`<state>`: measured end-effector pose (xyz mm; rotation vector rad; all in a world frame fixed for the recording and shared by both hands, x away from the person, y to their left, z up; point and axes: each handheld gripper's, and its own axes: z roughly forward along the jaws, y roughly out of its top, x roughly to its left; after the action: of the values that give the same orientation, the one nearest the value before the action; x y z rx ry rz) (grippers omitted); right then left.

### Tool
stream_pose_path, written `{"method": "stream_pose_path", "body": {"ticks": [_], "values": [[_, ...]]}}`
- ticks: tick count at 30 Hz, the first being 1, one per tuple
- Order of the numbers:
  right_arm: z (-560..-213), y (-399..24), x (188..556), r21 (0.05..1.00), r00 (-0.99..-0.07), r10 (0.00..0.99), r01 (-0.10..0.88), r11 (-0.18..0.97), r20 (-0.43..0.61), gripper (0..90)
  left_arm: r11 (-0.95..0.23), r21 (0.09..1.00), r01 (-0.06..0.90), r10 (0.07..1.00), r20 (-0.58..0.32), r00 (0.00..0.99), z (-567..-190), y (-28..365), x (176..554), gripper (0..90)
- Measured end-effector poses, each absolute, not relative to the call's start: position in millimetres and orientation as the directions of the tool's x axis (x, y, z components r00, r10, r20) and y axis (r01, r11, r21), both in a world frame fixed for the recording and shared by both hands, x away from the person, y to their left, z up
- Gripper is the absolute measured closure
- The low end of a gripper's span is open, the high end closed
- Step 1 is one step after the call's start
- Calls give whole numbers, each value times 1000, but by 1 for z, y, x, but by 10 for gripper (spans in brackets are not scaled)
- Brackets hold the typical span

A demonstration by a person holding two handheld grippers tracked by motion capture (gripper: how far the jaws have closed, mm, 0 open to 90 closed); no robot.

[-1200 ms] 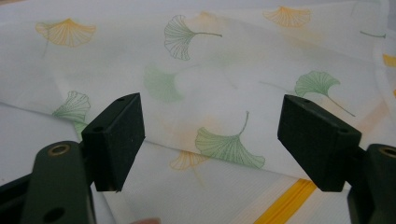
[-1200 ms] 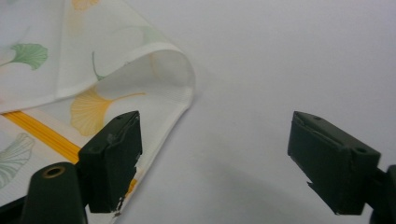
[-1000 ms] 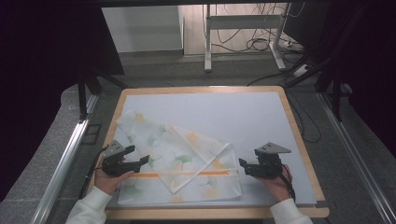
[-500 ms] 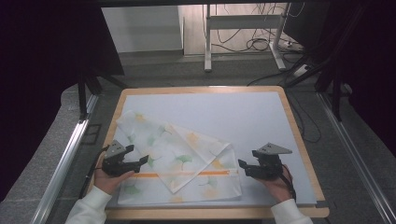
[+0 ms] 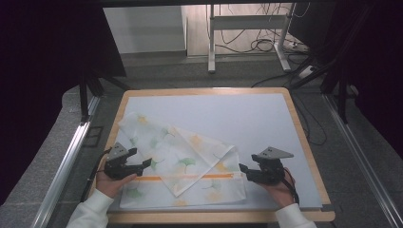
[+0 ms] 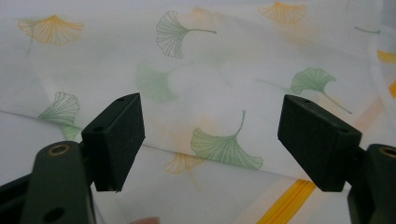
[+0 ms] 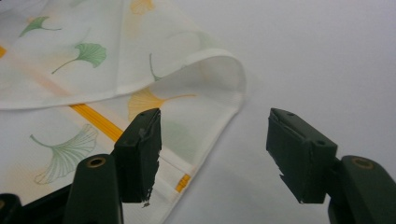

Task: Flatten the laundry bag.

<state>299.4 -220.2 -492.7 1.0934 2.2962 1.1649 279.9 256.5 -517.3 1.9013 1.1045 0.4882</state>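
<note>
**Cloth fold: both grippers staged at the near edge, nothing pinched yet**

Left gripper: jaws spread wide, nothing between the pads. Cloth lies flat right under and ahead of it. In the left gripper view the folded-over layer's edge runs just ahead of the jaws, orange stripe off toward the right-hand jaw.

Right gripper: jaws also apart, have just been closing a little, still nothing between them. In the right gripper view the curled cloth corner sits ahead and slightly toward the left-hand jaw; that jaw is over the hem, the other over bare mat.

Cloth position: thin white fabric with a leaf print, partly folded on the grey mat, one flap turned diagonally over the lower layer. It spans the gap between the two grippers, near edge of the wooden-framed table.

My read on doing the step well:
- Right side: slide toward the raised corner so the pads straddle the hem, not the mat. The curl gives a free edge to get under.
- Take one layer only; fabric is thin and stacked layers look easy to snag together.
- Left side: pin or pinch near the fold edge to stop the cloth sliding when the right pulls.
- Close fully before lifting.

Containers: none on the table.
</note>
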Motion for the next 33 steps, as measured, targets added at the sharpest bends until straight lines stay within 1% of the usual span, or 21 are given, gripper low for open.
{"method": "stream_pose_path", "body": {"ticks": [14,27,33], "values": [[-489,-199,296,797,-686,725,473,376,66,403,-258,822,507,847,-61,529,-518,254,280,227],[-487,-179,297,789,-709,701,471,395,73,412,-268,816,511,847,-53,529,-519,254,281,227],[-480,-171,297,797,-725,685,452,400,67,413,-273,813,514,848,-49,528,-520,253,281,226]]}}
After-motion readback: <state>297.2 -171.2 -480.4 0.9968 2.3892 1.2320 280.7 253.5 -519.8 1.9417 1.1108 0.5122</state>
